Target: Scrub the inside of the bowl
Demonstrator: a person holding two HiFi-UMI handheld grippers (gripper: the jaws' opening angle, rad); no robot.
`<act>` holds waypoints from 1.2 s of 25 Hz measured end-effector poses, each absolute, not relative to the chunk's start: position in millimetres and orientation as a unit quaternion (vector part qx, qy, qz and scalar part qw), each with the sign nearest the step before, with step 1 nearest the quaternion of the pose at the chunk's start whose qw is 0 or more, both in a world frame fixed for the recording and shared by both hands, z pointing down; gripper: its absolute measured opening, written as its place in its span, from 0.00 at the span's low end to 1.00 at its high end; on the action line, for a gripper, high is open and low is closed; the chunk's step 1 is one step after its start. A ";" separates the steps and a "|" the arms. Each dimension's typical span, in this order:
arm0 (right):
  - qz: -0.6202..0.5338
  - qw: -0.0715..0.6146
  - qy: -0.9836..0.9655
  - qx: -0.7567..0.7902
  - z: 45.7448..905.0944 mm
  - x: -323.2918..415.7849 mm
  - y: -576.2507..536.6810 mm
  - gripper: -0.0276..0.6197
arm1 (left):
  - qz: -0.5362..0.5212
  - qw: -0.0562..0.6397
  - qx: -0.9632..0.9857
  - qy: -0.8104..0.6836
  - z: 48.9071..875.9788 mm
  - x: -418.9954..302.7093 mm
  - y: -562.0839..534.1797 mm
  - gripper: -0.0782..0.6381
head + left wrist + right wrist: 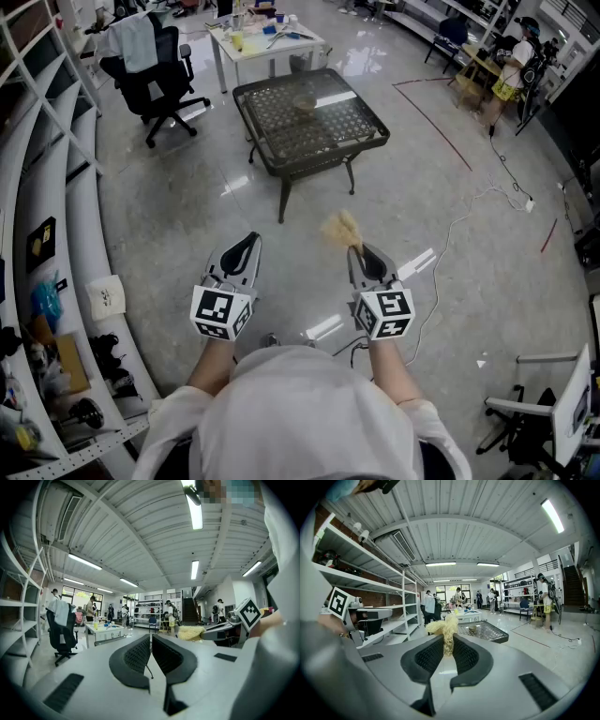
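A small tan bowl point(305, 103) stands on a low black mesh table point(356, 131) a few steps ahead of me; the right gripper view shows the bowl point(472, 629) on that table point(490, 633) too. My right gripper point(359, 248) is shut on a pale yellow fibrous scrubber point(342, 230), and its tuft sticks out past the jaws point(444, 629). My left gripper point(251, 239) is held level beside it, shut, with nothing between its pads point(151, 639). Both grippers hang over the floor, well short of the table. The scrubber point(190, 632) also shows in the left gripper view.
White shelving point(56, 234) curves along my left with small items on it. A black office chair point(155, 75) and a white table point(267, 42) with clutter stand beyond the mesh table. A cable point(450, 244) runs across the glossy floor at right. People stand far off.
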State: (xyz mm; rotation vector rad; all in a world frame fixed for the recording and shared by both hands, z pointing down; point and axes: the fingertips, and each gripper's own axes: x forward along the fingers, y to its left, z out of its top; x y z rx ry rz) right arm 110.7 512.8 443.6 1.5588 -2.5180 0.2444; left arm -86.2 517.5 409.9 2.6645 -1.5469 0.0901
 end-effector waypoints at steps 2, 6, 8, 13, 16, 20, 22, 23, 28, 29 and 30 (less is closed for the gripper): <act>0.084 0.084 -0.843 0.525 444.8 107.2 510.6 0.15 | 0.029 0.032 0.864 -0.501 411.5 -90.6 514.1 0.17; 0.087 0.070 -0.841 0.529 443.6 99.5 507.6 0.15 | 0.026 0.039 0.866 -0.497 415.3 -97.2 510.8 0.17; 0.092 0.062 -0.841 0.529 442.1 93.6 506.4 0.15 | 0.026 0.043 0.869 -0.492 417.7 -100.1 509.5 0.17; 0.096 0.058 -0.832 0.544 444.9 80.6 506.2 0.15 | 0.026 0.046 0.879 -0.474 423.0 -111.8 507.7 0.17; 0.104 0.054 -0.827 0.550 450.1 76.4 509.2 0.15 | 0.027 0.047 0.882 -0.467 428.8 -118.8 506.1 0.17; 0.113 0.057 -0.821 0.557 454.8 74.5 509.0 0.15 | 0.026 0.060 0.886 -0.460 434.5 -122.4 499.3 0.17; 0.117 0.059 -0.818 0.560 456.4 75.8 505.4 0.15 | 0.028 0.062 0.888 -0.454 436.4 -120.3 494.4 0.17; 0.119 0.059 -0.817 0.561 457.0 77.1 502.7 0.15 | 0.030 0.063 0.889 -0.453 437.7 -119.1 490.9 0.17; 0.121 0.059 -0.817 0.560 460.5 86.1 480.2 0.15 | 0.028 0.073 0.888 -0.452 443.1 -108.3 467.3 0.17; 0.121 0.059 -0.818 0.559 460.7 87.8 473.6 0.15 | 0.028 0.073 0.888 -0.452 442.9 -105.8 461.6 0.17; 0.121 0.058 -0.819 0.558 460.9 89.3 466.8 0.15 | 0.028 0.073 0.888 -0.453 442.8 -103.5 455.5 0.17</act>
